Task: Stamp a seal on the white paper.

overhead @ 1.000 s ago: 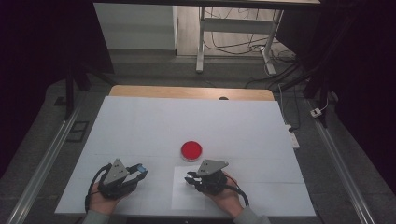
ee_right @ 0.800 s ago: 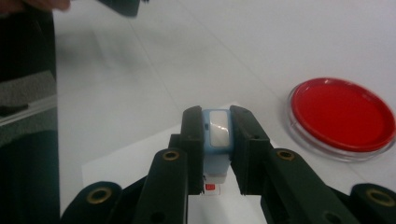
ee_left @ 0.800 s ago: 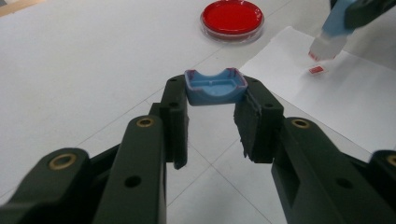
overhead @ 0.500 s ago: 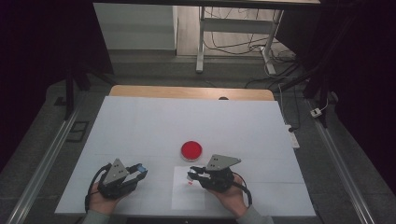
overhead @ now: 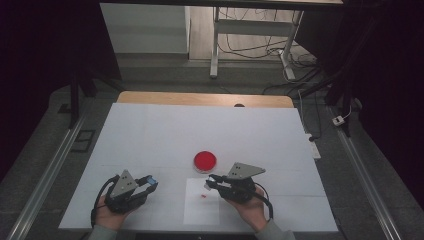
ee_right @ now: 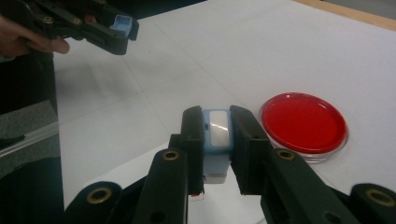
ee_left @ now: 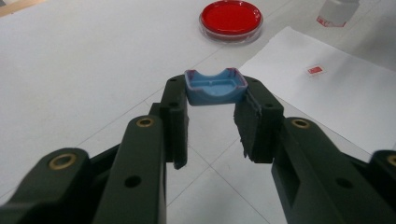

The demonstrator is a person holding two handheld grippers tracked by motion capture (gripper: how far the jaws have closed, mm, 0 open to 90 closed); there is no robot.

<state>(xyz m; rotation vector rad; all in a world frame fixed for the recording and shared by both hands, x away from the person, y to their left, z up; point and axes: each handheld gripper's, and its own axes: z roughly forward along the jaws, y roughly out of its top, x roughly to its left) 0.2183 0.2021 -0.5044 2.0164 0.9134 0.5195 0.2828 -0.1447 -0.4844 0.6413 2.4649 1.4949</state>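
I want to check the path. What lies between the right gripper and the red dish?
Nothing: in the right gripper view, bare white table separates the right gripper, shut on a pale blue stamp, from the red dish.

The right tool [ee_right: 216, 154] is covering the sides and lower end of the pale blue block [ee_right: 217, 135] it is gripping. Ahead and to the right of the left tool [ee_left: 215, 116], the picture's top edge is cutting off a clear container [ee_left: 337, 11]. The small red mark [overhead: 202, 196] beside the right tool is staying too small to read.
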